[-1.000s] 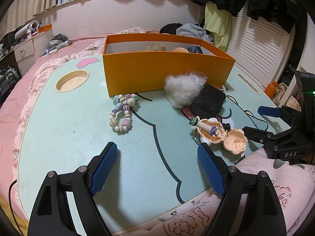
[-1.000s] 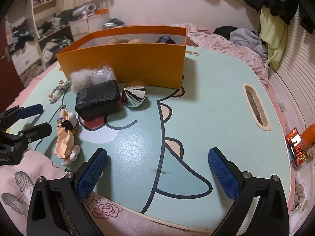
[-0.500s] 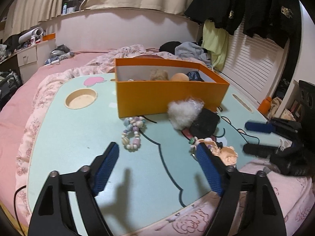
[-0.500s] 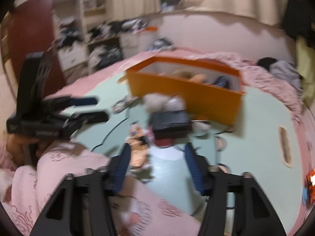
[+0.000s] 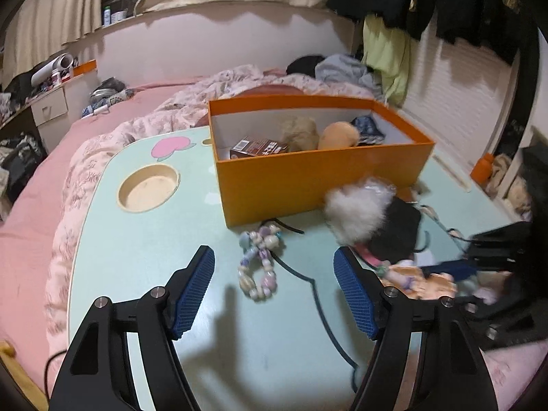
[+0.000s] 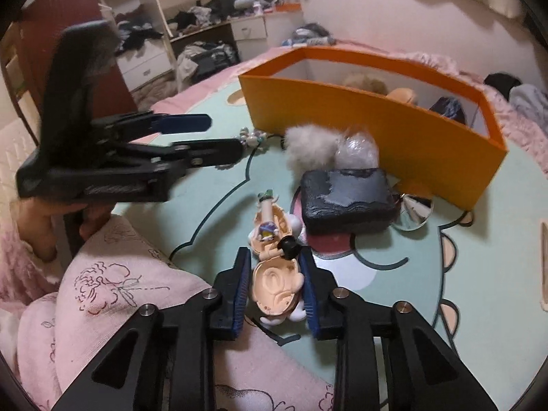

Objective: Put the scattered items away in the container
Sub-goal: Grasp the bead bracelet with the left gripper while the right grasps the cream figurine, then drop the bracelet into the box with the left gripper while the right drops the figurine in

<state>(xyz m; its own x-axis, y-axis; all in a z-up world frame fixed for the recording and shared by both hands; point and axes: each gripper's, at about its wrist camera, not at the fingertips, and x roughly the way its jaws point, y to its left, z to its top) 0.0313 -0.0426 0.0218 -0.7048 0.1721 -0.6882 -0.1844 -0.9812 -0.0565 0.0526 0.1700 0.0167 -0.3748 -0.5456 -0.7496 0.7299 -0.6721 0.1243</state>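
While right gripper (image 6: 275,291) clamps the peach shell-shaped toy (image 6: 274,287) at the table's (image 5: 137,257) near edge, left gripper (image 5: 274,287) gapes empty over bare mint surface; orange box (image 5: 308,178) behind.

Matt orange cardboard box (image 5: 308,178); fluffy pompom (image 5: 356,209); glossy beads (image 5: 257,263)

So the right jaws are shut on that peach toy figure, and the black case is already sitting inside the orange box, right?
Not quite. The black case is outside the orange box, on the table in front of it, as the right wrist view shows. The right gripper is indeed shut on the peach toy figure.
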